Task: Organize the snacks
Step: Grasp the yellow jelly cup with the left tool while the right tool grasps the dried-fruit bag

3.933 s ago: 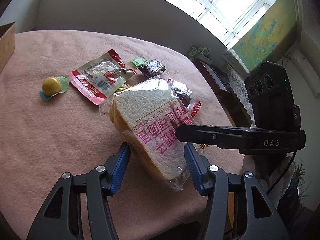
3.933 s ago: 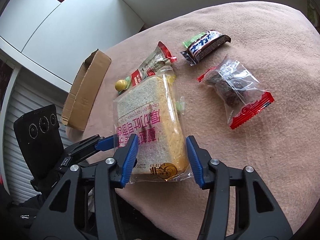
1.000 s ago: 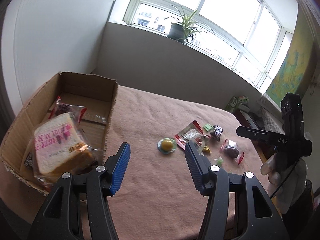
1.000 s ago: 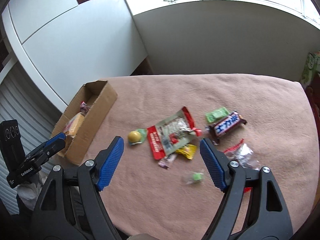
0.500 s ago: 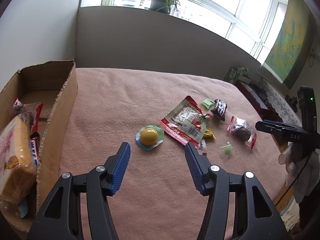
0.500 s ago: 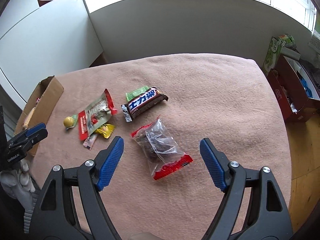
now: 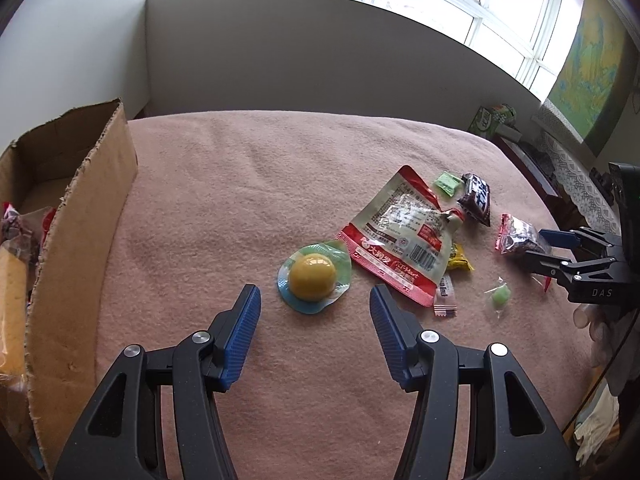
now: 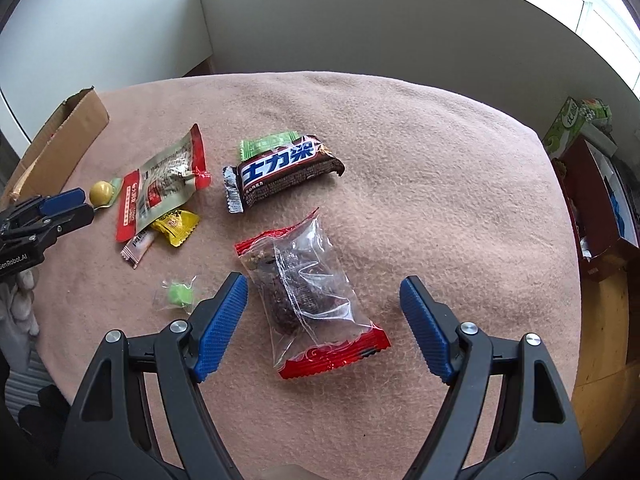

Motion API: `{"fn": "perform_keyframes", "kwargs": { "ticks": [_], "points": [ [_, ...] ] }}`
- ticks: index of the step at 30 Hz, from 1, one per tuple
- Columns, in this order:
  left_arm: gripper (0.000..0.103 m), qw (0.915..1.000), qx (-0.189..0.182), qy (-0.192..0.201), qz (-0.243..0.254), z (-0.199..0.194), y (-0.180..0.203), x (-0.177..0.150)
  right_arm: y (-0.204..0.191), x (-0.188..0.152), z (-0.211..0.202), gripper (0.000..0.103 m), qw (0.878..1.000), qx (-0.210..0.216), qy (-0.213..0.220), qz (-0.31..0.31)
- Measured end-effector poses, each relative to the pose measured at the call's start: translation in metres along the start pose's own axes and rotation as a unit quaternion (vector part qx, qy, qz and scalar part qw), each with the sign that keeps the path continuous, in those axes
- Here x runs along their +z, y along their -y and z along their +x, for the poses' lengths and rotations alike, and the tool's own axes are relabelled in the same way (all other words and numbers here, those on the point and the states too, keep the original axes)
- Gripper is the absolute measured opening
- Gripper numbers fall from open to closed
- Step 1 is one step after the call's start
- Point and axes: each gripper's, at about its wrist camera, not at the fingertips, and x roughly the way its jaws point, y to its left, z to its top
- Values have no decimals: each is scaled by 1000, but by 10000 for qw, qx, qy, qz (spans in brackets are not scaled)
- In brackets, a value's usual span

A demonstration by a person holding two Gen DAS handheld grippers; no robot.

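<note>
Left gripper (image 7: 315, 308) spread, empty, yellow jelly cup in round clear wrapper (image 7: 313, 277) at 12 o'clock. Right gripper (image 8: 323, 304) spread, straddling clear red-ended dark cake packet (image 8: 307, 295), no contact.

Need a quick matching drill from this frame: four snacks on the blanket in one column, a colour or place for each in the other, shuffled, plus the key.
Things
1. jelly cup
2. chocolate bar
3. clear packet with red ends
4. small wrapped candy

Descriptions
A. brown wrapper with white characters
B. lies between the open right claw's pads, untouched
C. yellow dome, just ahead of the open left claw
D. green, in a clear twist wrapper

Pairs: 1-C, 2-A, 3-B, 4-D
</note>
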Motion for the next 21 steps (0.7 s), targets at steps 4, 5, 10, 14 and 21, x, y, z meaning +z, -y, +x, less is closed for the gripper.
{"fn": "perform_keyframes", "kwargs": {
  "ticks": [4,5,10,14,21],
  "points": [
    [56,10000,56,-74,32,6,1,2,0,0,4,81,10000,17,-20,9],
    [56,9999,78,-87,74,7,3,2,0,0,4,81,10000,19,-19,8],
    [56,9993,222,-113,284,10,12,2,0,1,7,81,10000,-10,-29,-44],
    [47,9989,296,-86,352,13,18,3,-2,3,13,81,10000,-1,-46,-86],
    [39,9986,371,-28,382,13,19,4,-8,3,15,81,9998,26,-72,-178]
  ]
}}
